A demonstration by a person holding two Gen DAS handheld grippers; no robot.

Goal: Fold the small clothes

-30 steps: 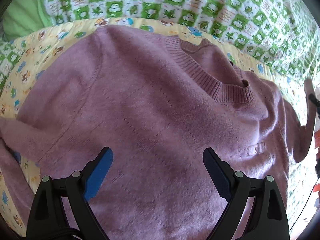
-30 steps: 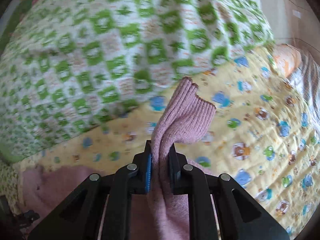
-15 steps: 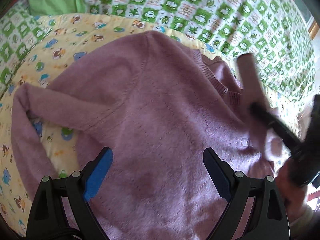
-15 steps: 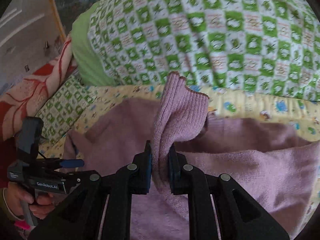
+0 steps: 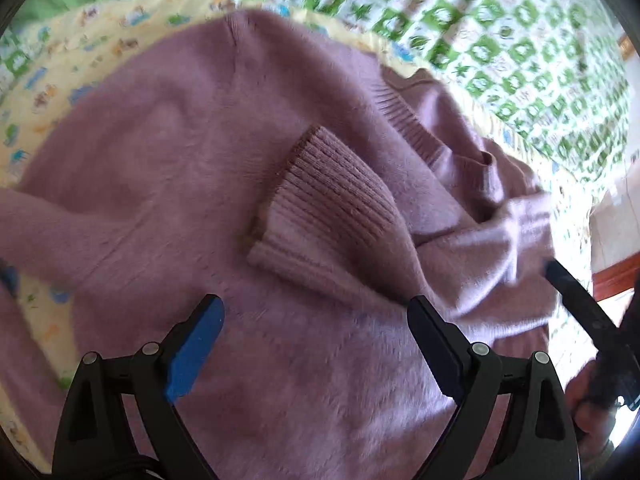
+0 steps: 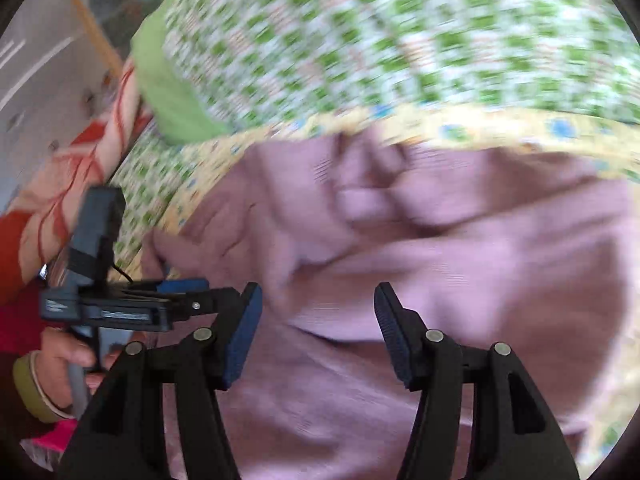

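While the pink sweater [image 5: 168, 184] lies spread on the yellow blanket [image 5: 52, 80], the left hand-held gripper [image 5: 316, 344] hovers wide above its body; the ribbed cuff [image 5: 320, 184] rests across the chest, and the right hand-held gripper [image 6: 318, 340], jaws just opening, holds nothing.

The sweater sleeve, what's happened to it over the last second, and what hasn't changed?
The right gripper carried the sleeve across and laid it over the front of the pink sweater; its jaws have just been opening, nothing between them now. The left gripper stayed open above the sweater.
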